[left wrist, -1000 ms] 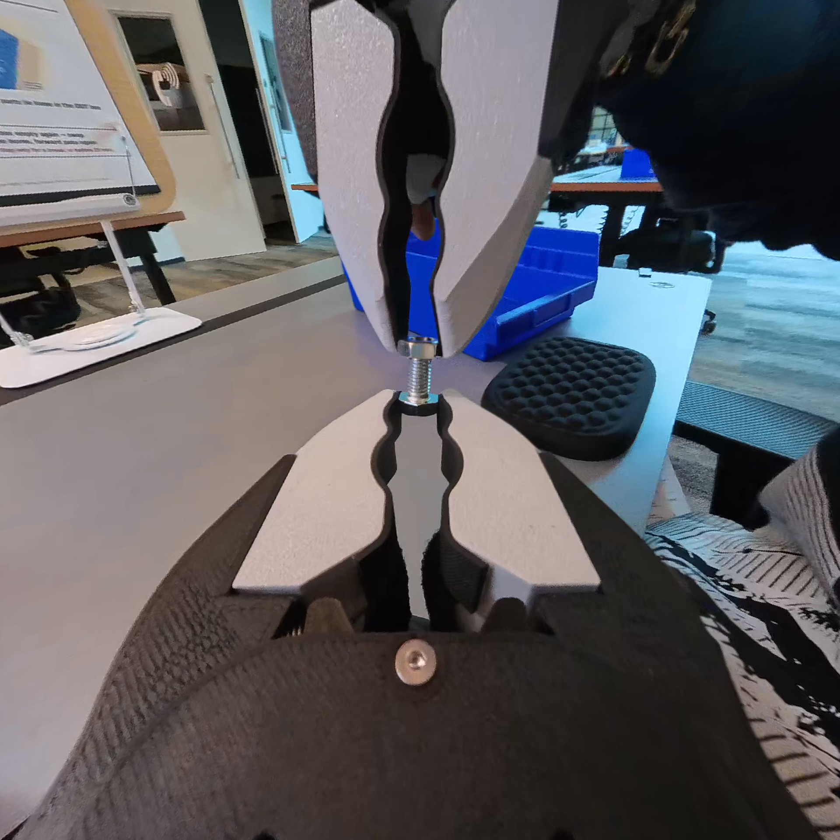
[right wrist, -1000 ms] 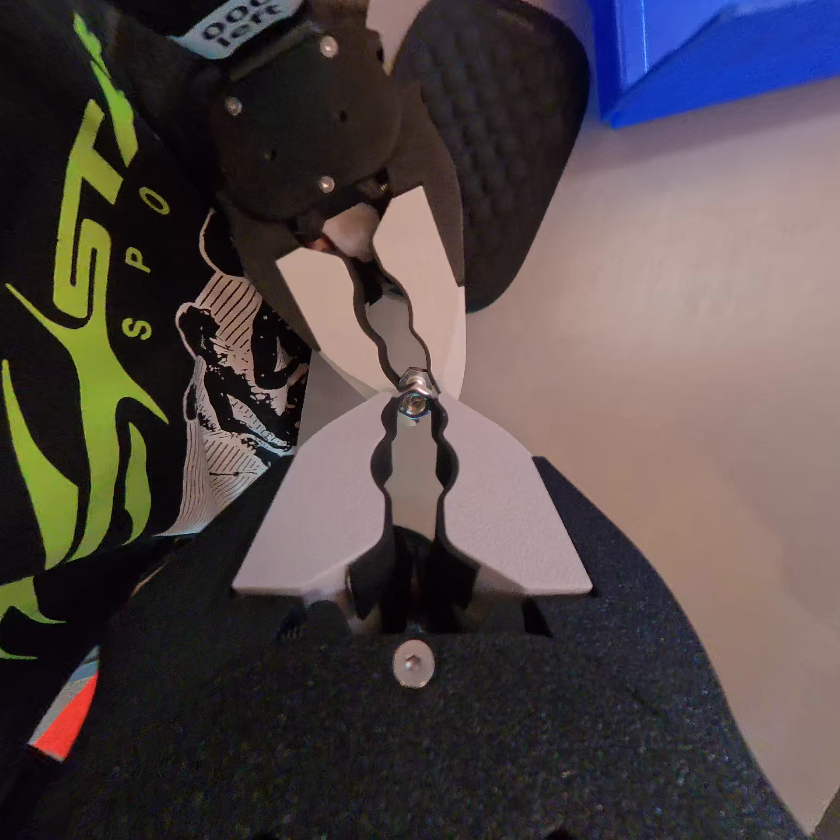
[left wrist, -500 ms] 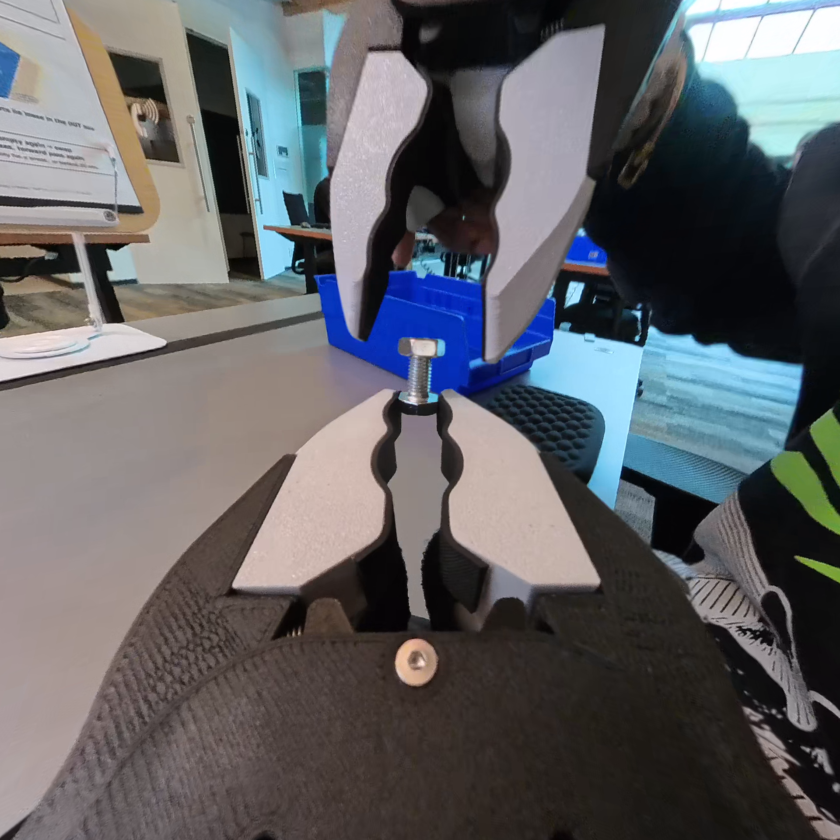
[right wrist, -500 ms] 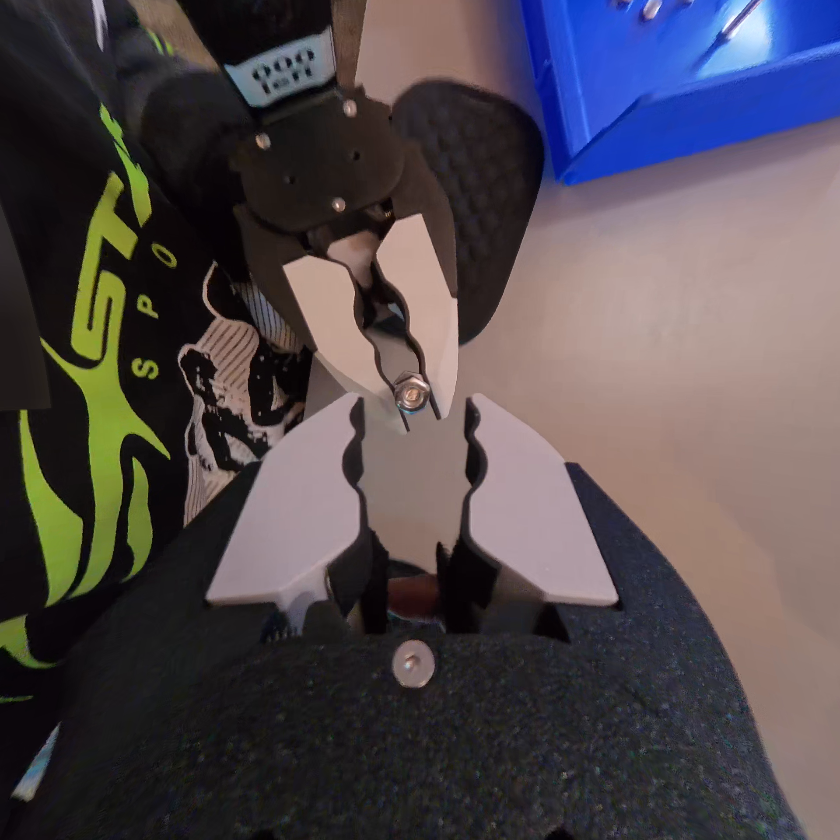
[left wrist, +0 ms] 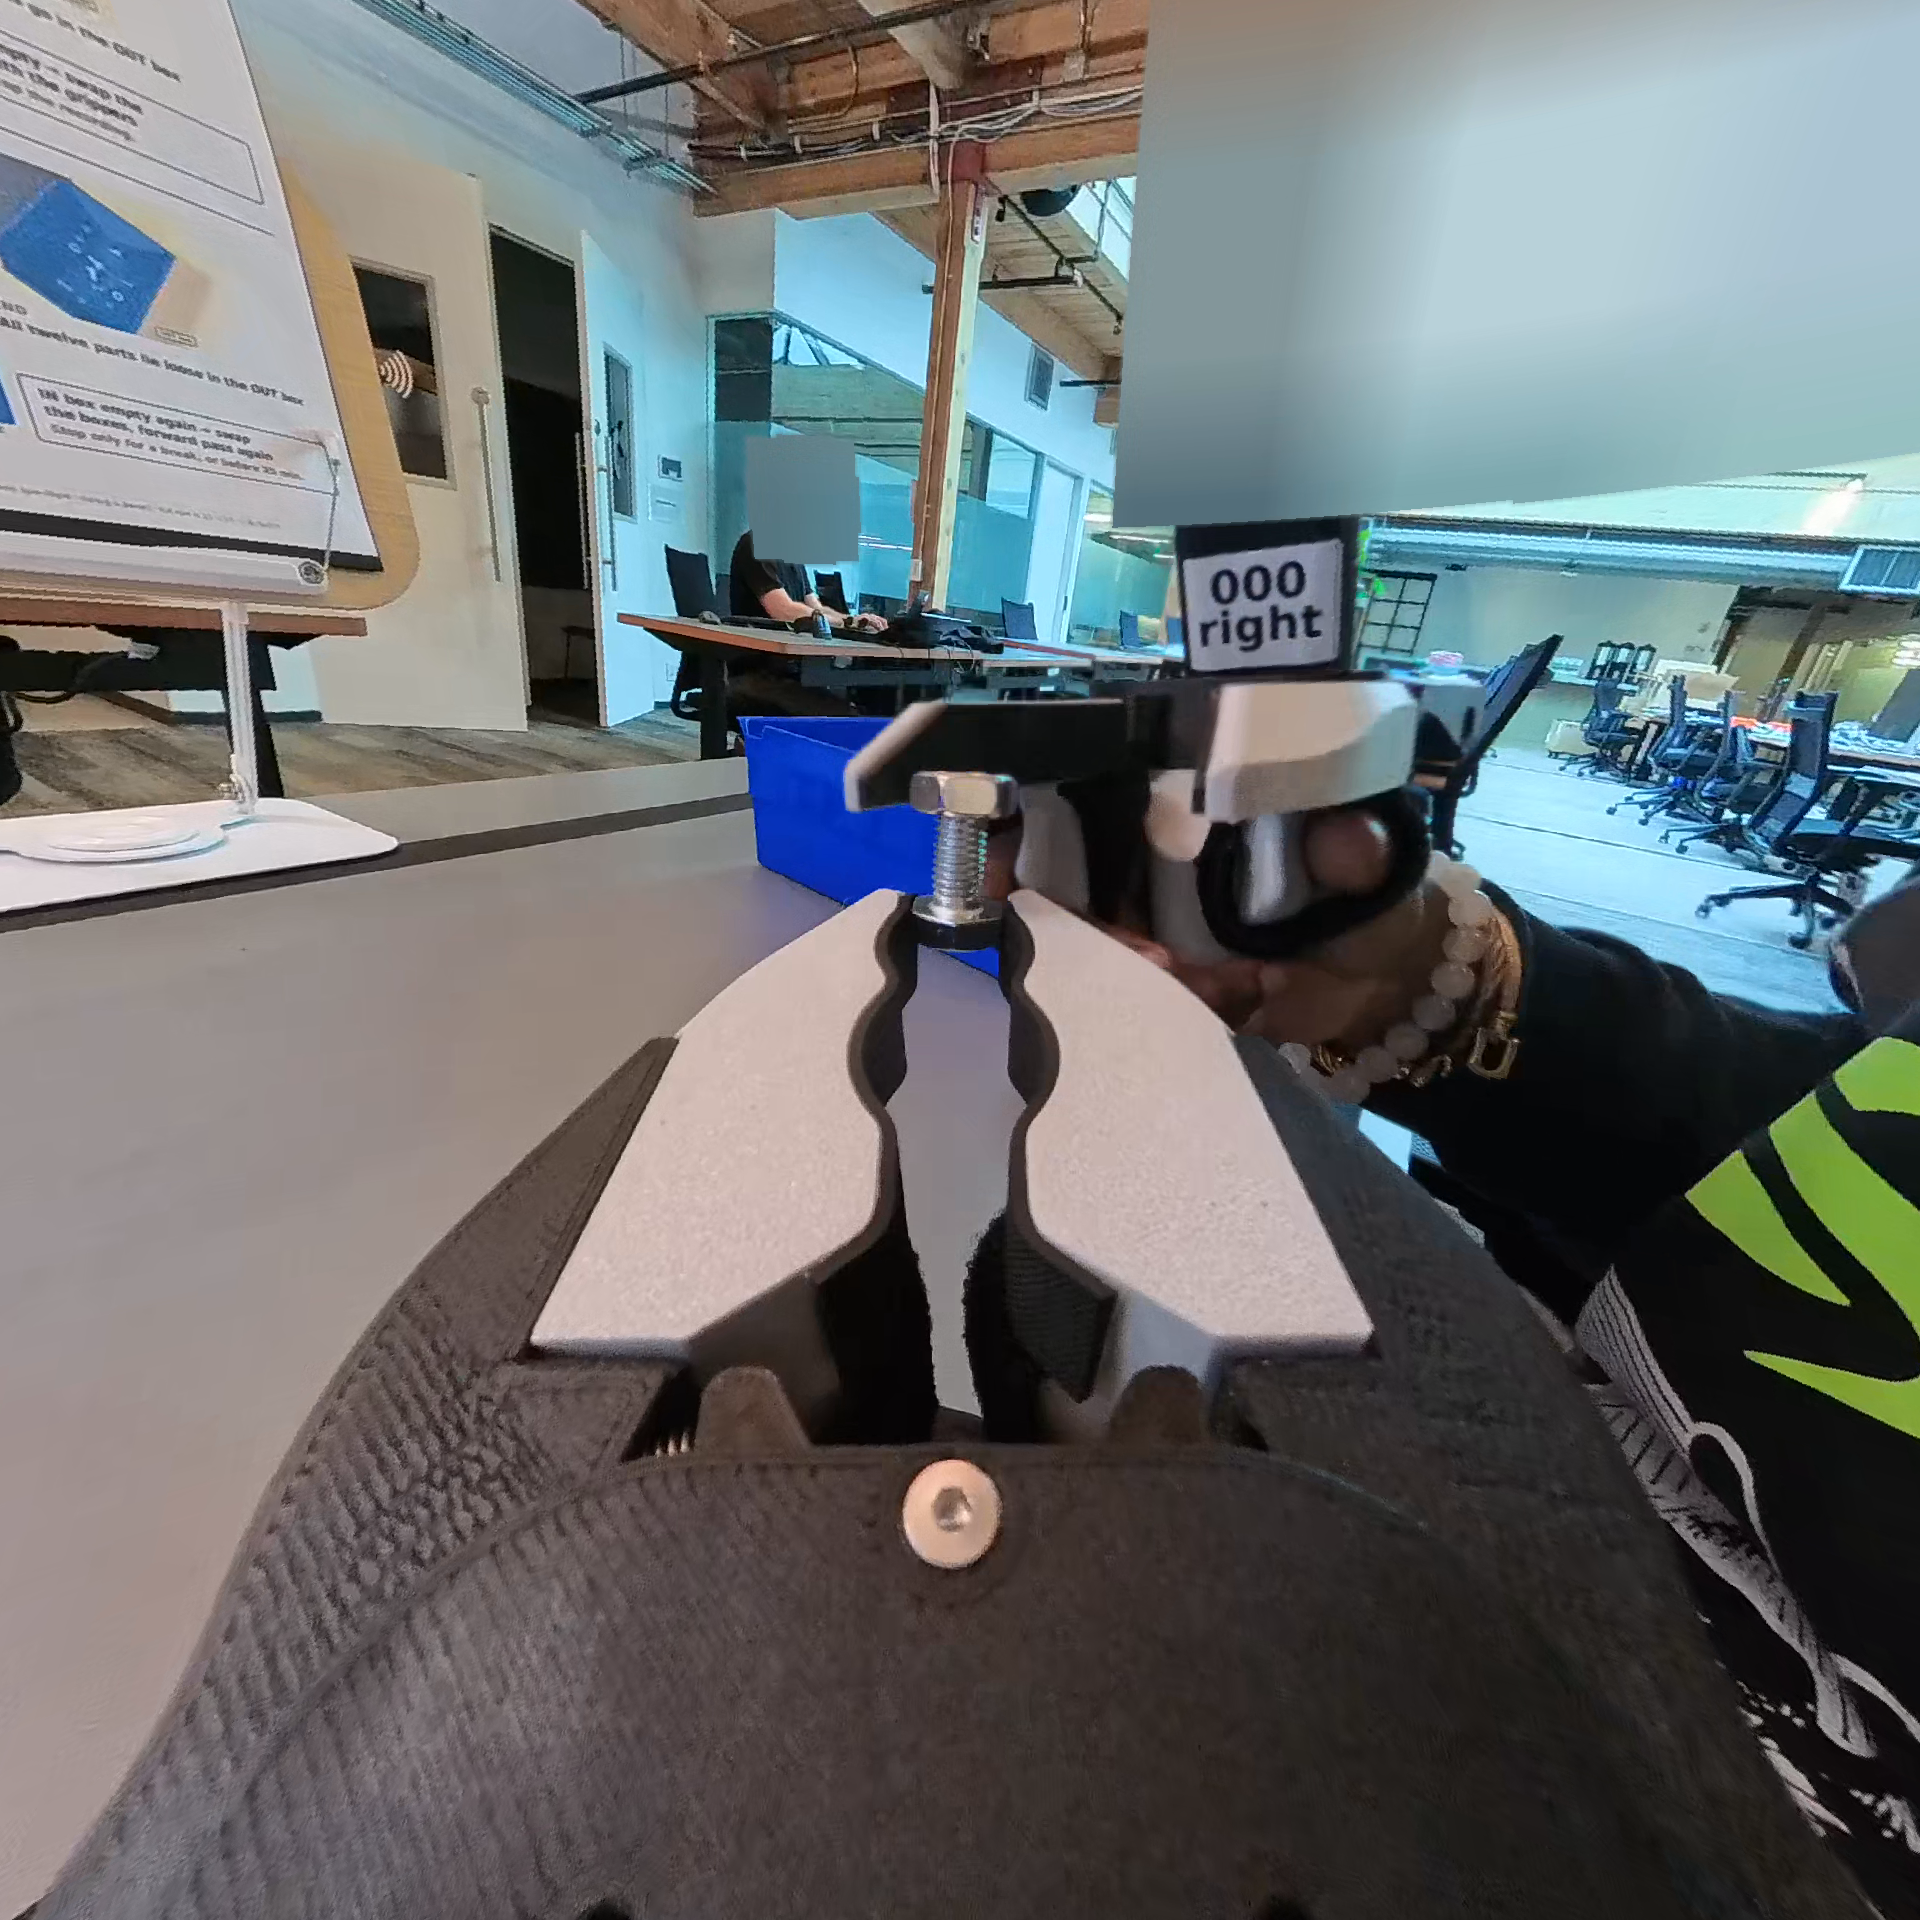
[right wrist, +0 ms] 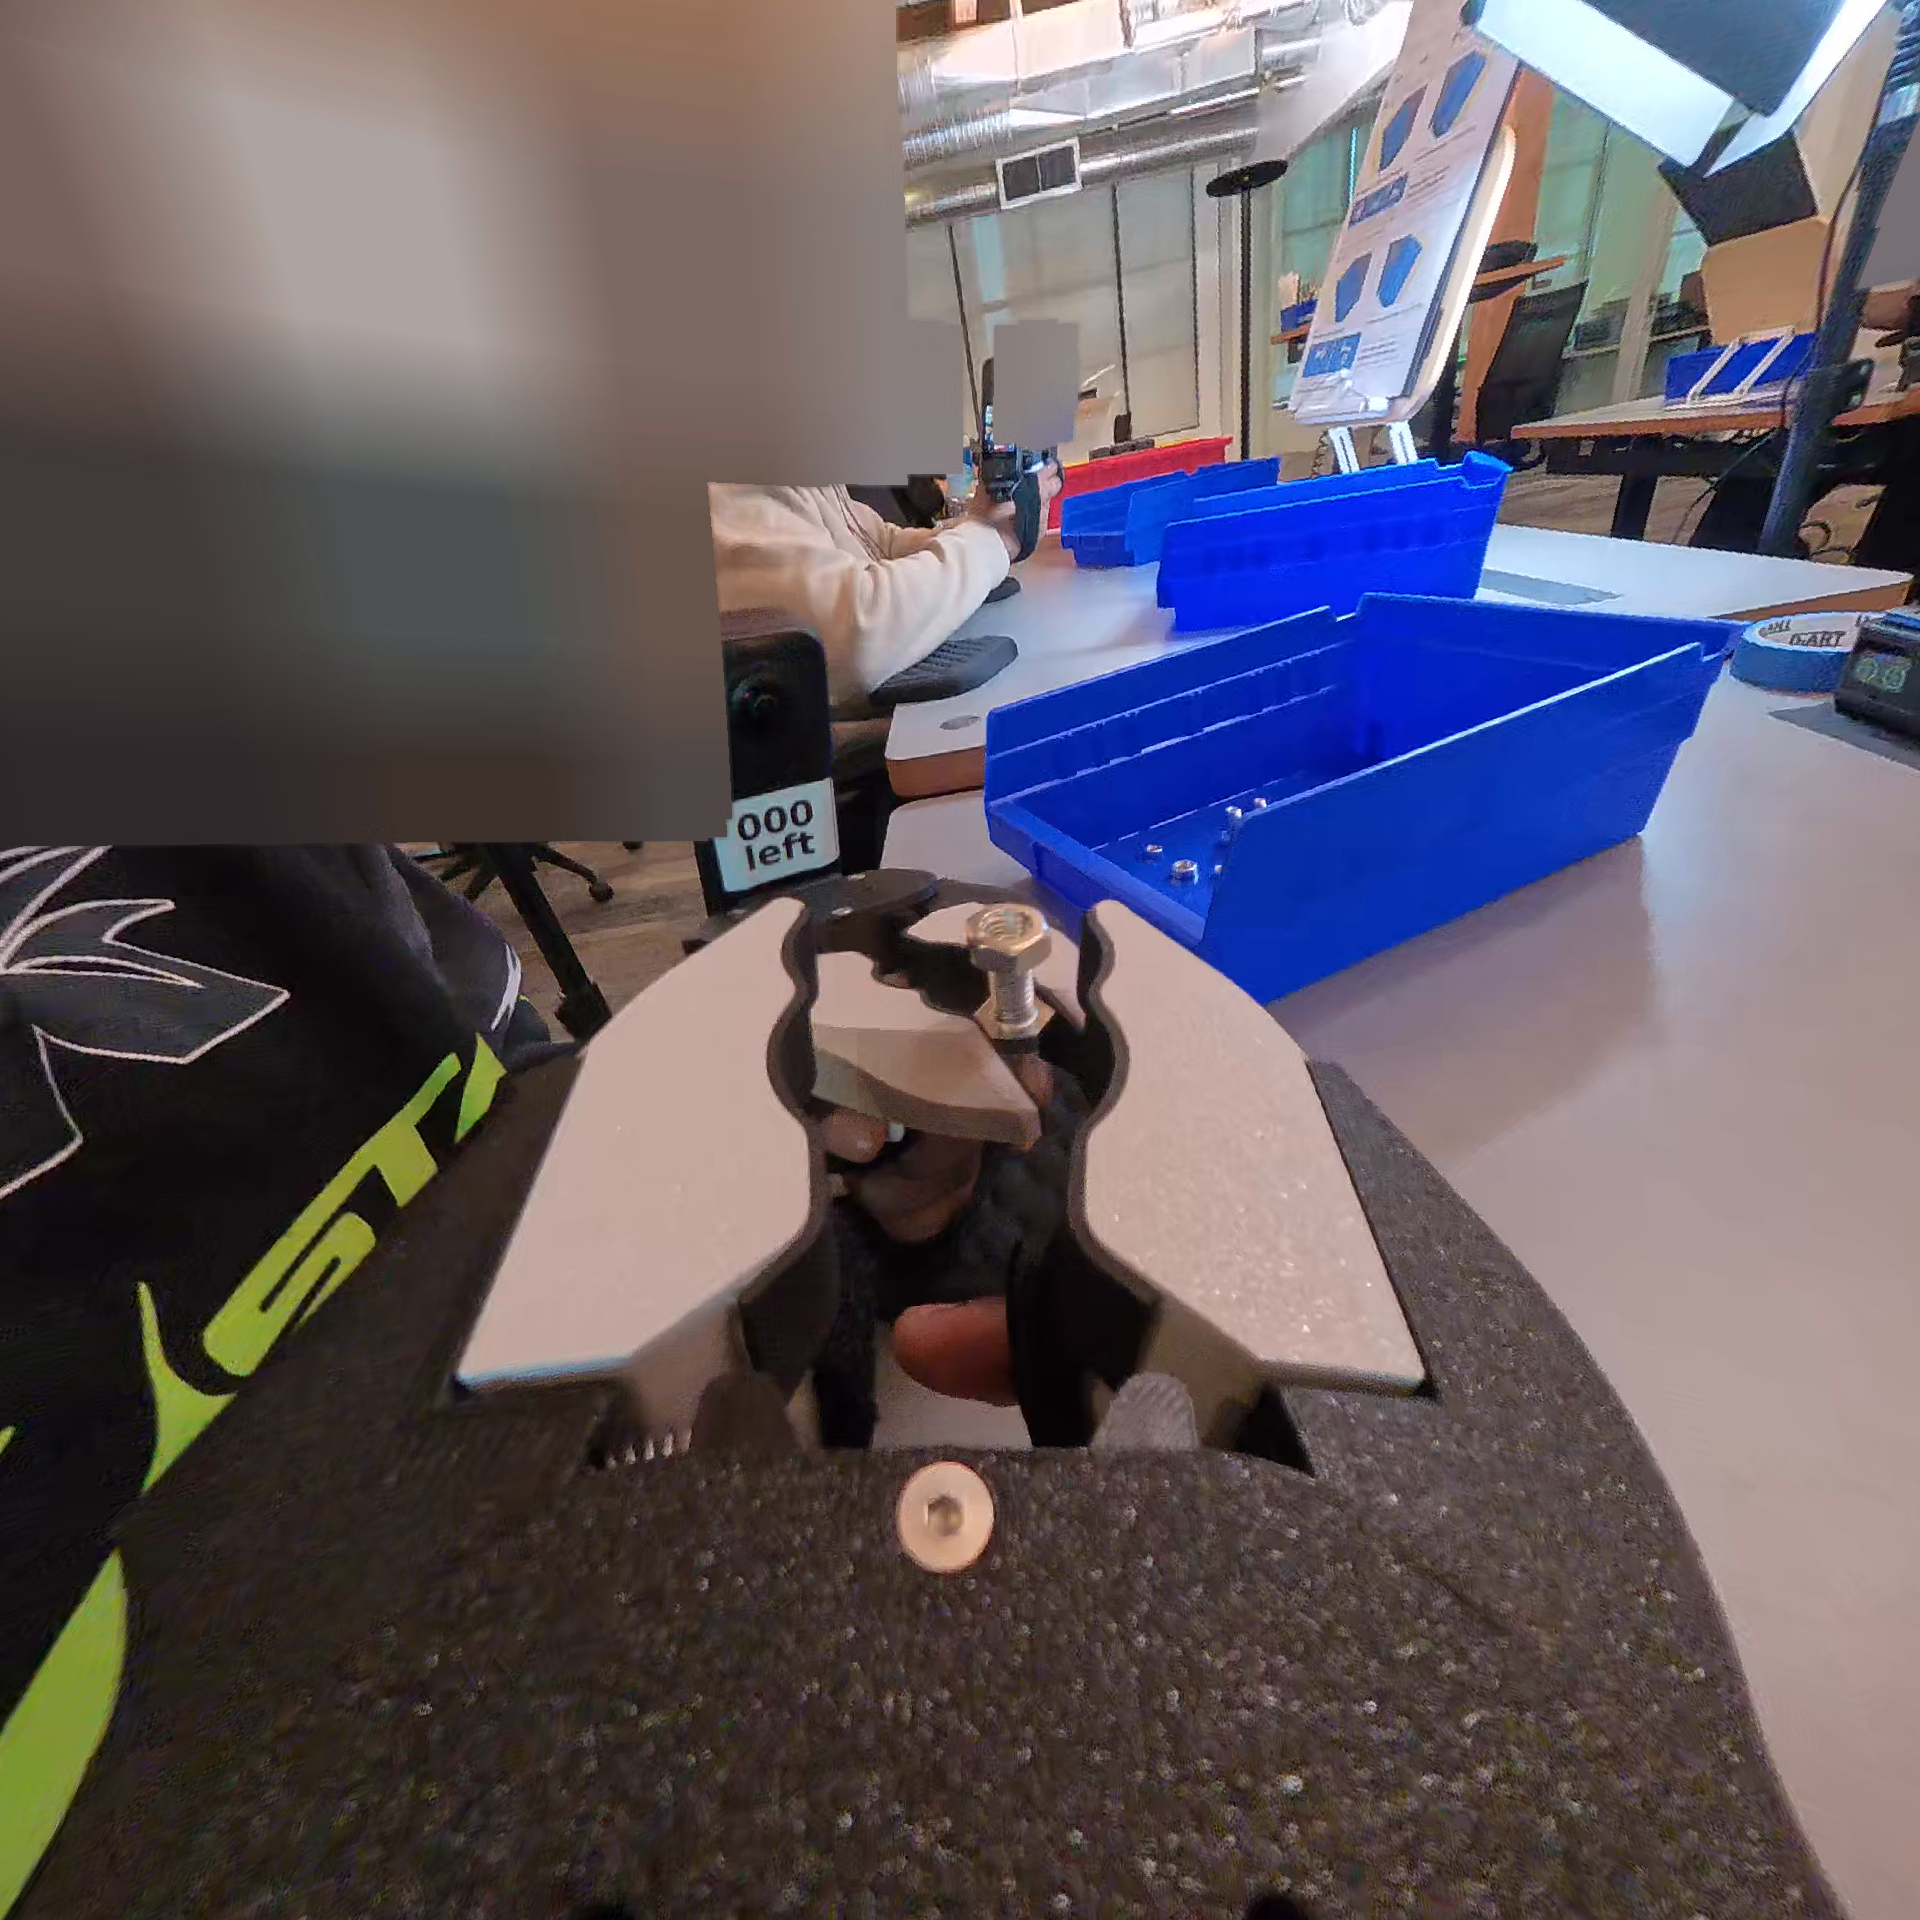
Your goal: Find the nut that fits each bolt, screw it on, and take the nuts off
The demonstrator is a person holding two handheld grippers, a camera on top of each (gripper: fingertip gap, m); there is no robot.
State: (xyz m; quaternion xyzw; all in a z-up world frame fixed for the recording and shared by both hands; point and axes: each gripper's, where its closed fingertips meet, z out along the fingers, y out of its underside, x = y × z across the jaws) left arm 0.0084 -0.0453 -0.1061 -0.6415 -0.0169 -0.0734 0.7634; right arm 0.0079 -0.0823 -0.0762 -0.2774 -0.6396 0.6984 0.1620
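Nut [right wrist: 1006, 935] sat at the bolt's [left wrist: 964, 871] tip, probably mid-threading. My left tool [left wrist: 956, 916] pinched the bolt's head, and my right tool [right wrist: 943, 923] was spread around the nut, not gripping.

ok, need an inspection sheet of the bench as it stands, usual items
Surface: grey table, bare near the grippers.
Job's things: bolt upright with nut on its top end; blue bin with a few small loose parts inside.
Clutter: blue tape roll and a dark device at the far edge.
Grippers: left gripper clamped on the bolt's lower end; right gripper open, fingers either side of the nut.
Cables: nothing seen on the table.
Surroundings: open office, more blue bins, instruction sign, seated people.
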